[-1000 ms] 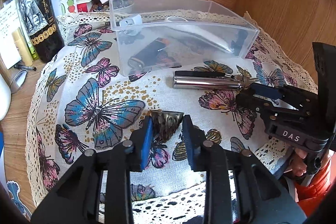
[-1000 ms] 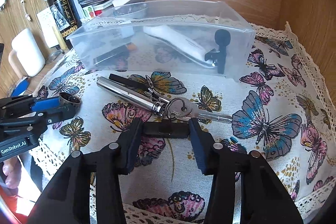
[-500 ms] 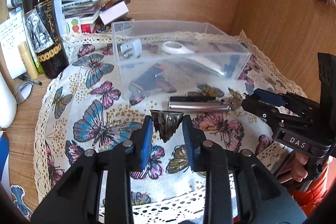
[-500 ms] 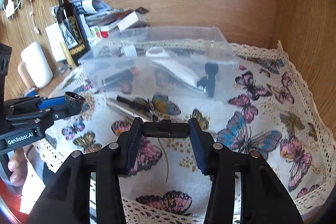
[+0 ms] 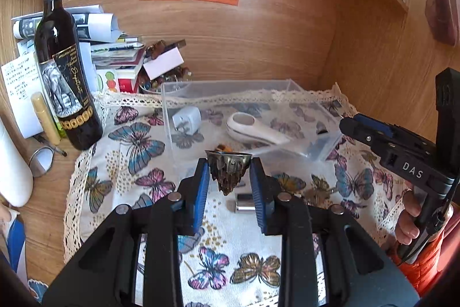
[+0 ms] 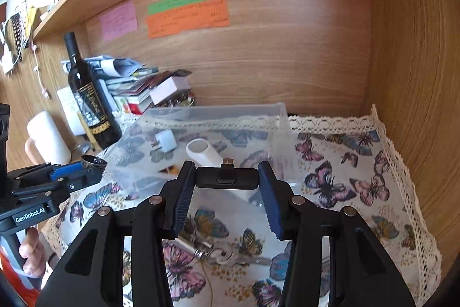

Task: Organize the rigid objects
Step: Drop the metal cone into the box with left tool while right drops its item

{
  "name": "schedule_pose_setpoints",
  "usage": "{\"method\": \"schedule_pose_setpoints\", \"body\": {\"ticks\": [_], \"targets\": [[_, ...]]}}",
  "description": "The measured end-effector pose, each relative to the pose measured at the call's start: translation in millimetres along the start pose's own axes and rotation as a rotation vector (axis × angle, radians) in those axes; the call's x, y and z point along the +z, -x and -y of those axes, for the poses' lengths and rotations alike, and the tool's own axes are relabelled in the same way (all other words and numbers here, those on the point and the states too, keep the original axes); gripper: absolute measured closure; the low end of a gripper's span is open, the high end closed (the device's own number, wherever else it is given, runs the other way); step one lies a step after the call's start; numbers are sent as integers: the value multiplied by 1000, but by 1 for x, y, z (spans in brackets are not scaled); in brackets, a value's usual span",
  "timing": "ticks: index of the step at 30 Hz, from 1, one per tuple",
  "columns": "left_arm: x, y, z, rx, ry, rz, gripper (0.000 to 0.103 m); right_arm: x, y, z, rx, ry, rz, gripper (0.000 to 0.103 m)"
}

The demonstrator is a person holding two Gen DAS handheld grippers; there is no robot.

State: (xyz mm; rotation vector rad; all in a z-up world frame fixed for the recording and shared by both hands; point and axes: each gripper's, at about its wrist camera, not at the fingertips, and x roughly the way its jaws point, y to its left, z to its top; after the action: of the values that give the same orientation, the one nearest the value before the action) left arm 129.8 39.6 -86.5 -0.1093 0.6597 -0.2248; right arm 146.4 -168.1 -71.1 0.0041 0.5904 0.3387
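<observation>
My left gripper is shut on a small brass bell, held mouth up above the butterfly cloth, just in front of the clear plastic box. My right gripper is shut on a flat black USB-C adapter, held in the air in front of the same box. The box holds a white charger plug, a white handheld magnifier and dark items. A steel cylinder with keys lies on the cloth below the right gripper.
A dark wine bottle stands left of the box, with stacked papers and books behind it. A white mug stands at the far left. Wooden walls close the back and right sides. The lace-edged cloth covers the desk.
Both grippers have risen from the cloth with their objects and now sit higher, near the box's front wall. The steel cylinder stays on the cloth.
</observation>
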Motion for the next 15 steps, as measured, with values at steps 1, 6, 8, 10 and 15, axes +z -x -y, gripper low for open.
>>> {"method": "schedule_pose_setpoints", "body": {"ticks": [1,6,8,10,15], "targets": [[4,-1,-1,-1,4,0,74,3,-1,2,0,-1,1,61],[20,-13,-7,14,26,9,74,18,-14,13,-15,0,-10,61],[25,-20,-8,24,25,7,74,20,-22,17,-14,0,-27,61],[28,-28,-8,34,21,-3,74,21,-32,21,-8,-8,-51,61],[33,-46,-10,51,24,-32,74,20,-55,27,30,-46,-108,61]]}}
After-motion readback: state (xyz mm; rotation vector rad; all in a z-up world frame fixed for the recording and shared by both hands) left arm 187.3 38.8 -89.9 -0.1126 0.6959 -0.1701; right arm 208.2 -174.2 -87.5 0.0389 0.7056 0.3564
